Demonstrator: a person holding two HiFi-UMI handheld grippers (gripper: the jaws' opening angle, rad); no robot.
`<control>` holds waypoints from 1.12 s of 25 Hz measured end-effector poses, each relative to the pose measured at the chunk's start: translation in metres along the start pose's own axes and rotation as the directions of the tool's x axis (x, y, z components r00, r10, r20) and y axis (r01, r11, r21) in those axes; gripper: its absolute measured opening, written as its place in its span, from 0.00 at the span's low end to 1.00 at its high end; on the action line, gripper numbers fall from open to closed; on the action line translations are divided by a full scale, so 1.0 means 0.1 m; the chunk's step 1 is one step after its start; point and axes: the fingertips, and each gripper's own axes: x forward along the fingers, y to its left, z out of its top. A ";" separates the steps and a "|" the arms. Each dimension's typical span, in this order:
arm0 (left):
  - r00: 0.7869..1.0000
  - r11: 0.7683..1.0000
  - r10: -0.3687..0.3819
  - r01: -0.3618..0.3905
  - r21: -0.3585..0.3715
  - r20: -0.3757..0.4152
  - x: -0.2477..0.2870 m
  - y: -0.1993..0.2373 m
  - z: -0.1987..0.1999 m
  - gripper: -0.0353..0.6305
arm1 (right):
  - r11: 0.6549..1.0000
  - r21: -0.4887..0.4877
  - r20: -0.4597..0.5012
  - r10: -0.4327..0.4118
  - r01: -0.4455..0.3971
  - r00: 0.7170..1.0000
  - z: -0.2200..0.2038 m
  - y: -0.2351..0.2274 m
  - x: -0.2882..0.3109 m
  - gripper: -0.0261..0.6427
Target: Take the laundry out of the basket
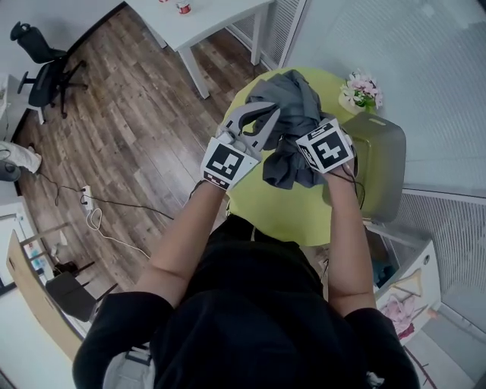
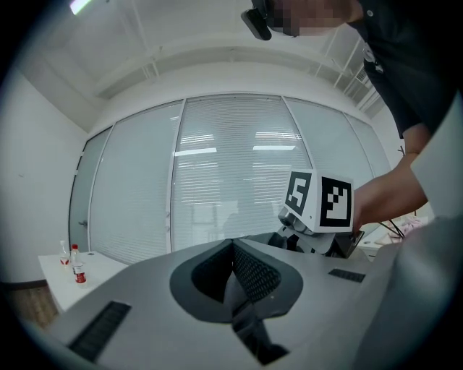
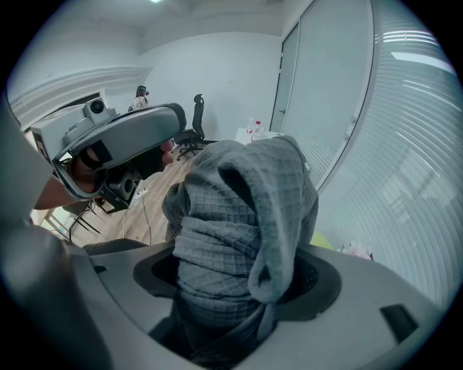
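My right gripper is shut on a bunched grey waffle-weave cloth, which fills the space between its jaws and hangs down. In the head view this grey laundry is held up over the round yellow-green table, with the right gripper at its right side. An olive-green basket stands at the table's right edge. My left gripper sits at the cloth's left side, pointing level. Its pads meet at the tips with nothing visible between them, and it faces the right gripper's marker cube.
A small pot of pink flowers stands at the table's far right. A white table is beyond, an office chair at far left, and a power strip with cables lies on the wood floor. Glass walls with blinds surround the corner.
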 end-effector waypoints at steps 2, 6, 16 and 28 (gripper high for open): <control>1.000 1.000 0.010 -0.010 -0.010 -0.012 -0.06 0.02 -0.11 0.07 | 1.000 -0.008 -0.007 0.013 -0.013 1.000 -0.02 0.08 0.11 0.60; 0.999 1.000 0.019 -0.020 -0.021 -0.034 -0.13 0.01 -0.35 0.07 | 0.999 -0.025 -0.026 0.037 -0.037 0.999 -0.12 0.22 0.32 0.60; 0.998 0.994 0.029 -0.035 -0.101 -0.059 -0.11 -0.02 -0.96 0.07 | 0.995 -0.051 -0.079 0.085 -0.090 0.993 -0.49 0.44 0.87 0.60; 0.993 0.985 -0.003 -0.017 -0.171 -0.116 0.10 -0.13 -1.75 0.07 | 0.983 -0.067 -0.151 0.160 -0.171 0.976 -1.04 0.57 1.52 0.60</control>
